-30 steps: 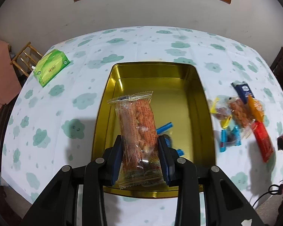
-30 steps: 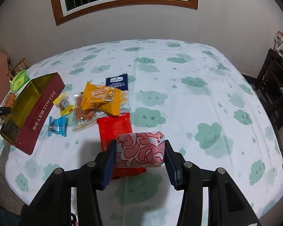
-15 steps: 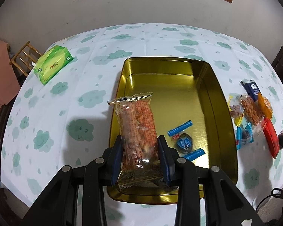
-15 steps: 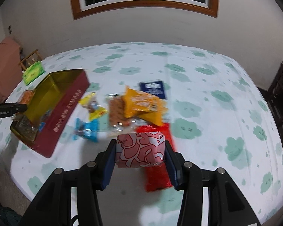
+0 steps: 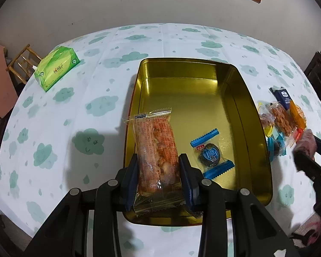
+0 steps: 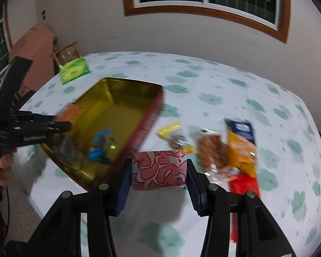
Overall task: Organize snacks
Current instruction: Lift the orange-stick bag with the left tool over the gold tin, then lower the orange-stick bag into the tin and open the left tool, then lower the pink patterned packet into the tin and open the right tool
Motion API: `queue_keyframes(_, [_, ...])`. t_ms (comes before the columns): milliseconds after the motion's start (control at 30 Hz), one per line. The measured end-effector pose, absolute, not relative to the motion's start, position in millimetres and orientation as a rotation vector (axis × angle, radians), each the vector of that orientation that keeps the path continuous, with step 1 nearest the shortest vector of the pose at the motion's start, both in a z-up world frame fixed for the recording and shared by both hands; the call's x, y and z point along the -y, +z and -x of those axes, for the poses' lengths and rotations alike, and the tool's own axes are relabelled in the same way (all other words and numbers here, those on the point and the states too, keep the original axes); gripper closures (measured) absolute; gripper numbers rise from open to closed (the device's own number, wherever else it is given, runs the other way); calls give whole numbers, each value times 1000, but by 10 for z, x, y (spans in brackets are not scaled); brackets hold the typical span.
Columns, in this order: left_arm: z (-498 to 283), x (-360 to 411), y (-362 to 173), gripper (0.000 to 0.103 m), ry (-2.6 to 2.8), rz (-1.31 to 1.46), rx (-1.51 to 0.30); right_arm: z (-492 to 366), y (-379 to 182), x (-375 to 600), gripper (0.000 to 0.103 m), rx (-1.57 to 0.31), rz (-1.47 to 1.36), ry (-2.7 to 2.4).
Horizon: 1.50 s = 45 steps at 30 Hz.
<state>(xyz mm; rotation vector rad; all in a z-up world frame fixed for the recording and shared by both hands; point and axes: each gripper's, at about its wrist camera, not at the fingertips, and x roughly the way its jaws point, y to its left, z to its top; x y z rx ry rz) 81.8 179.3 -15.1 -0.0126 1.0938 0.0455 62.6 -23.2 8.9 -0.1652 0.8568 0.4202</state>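
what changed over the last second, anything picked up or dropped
Nothing picked up or dropped. The right hand-held gripper, still shut on the pink patterned packet, swung left from the loose snacks toward the gold tin. The left hand-held gripper keeps gripping the orange cracker pack over the tin's near-left side.

Left gripper (image 5: 158, 171): fingers clamped on both sides of a clear packet of orange crackers (image 5: 156, 147), pointing forward and tilted downward. Bare hand (image 6: 2, 167) gripped its handle, seen at the frame edge from the right wrist view.

Right gripper (image 6: 159, 172): fingers closed against the ends of a pink-and-red patterned packet (image 6: 158, 171), held level; view motion-blurred.
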Motion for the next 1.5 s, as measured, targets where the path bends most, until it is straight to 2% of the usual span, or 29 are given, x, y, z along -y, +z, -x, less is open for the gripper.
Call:
queue_keyframes(367, [-794, -1771, -169, 69, 52, 29, -1093, -645, 57, -292, 55, -860, 194, 517])
queue_keyframes(533, [-791, -1811, -143, 62, 53, 53, -1090, -677, -5, -390, 55, -877, 208, 532])
queue_keyframes(667, [-760, -1860, -72, 52, 77, 65, -1057, -708, -40, -466, 55, -884, 219, 540])
queue_keyframes(1033, [-576, -2002, 200, 45, 193, 28, -956, -803, -169, -671, 55, -908, 254, 566])
queue_keyframes(1133, [-533, -2041, 216, 42, 207, 25, -953, -818, -201, -717, 55, -911, 262, 572])
queue_keyframes(1500, [-383, -2153, 140, 41, 253, 58, -981, -894, -306, -779, 55, -929, 274, 558])
